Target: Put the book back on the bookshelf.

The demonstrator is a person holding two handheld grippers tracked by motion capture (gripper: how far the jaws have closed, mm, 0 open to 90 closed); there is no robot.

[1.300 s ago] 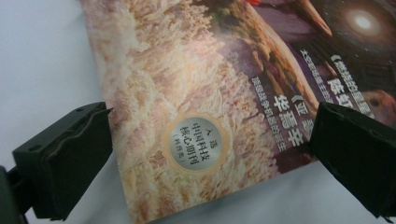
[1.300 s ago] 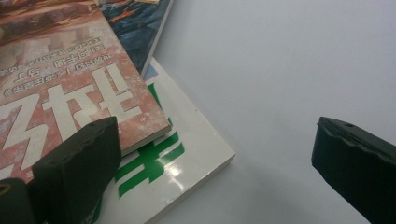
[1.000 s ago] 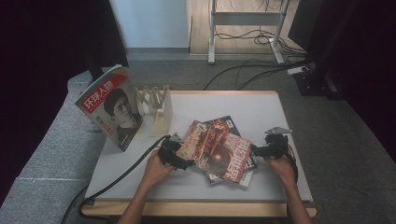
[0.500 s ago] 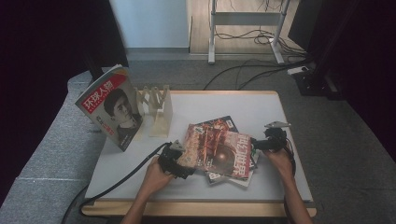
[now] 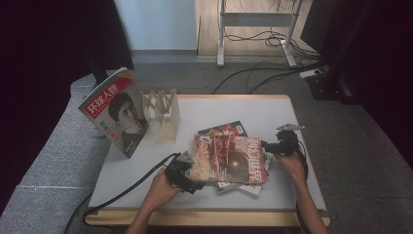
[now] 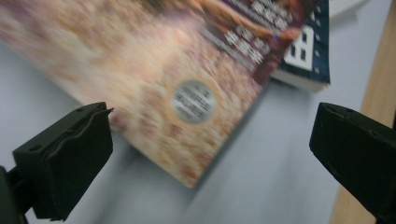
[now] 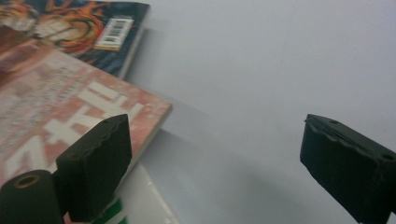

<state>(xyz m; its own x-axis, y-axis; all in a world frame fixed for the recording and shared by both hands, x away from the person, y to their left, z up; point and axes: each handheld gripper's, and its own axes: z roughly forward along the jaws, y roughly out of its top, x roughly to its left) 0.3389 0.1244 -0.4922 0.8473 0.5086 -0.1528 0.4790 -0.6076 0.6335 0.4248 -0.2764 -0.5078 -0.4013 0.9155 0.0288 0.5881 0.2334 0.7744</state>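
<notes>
2 grippers flank a red magazine (image 5: 229,158).
Glossy cover, large white Chinese characters unreadable; left gripper (image 6: 210,154) and right gripper (image 7: 212,161) both gape wide, holding nothing.

A lab-like recording room: a white table (image 5: 204,109) on grey carpet (image 5: 46,161), dark curtains (image 5: 53,44), floor cables (image 5: 253,73) and a metal stand (image 5: 255,29).

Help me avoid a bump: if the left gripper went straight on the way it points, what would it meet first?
Most likely the red magazine on top of the pile. It lies straight ahead between the open jaws of the left gripper, though blur makes depth uncertain.
</notes>
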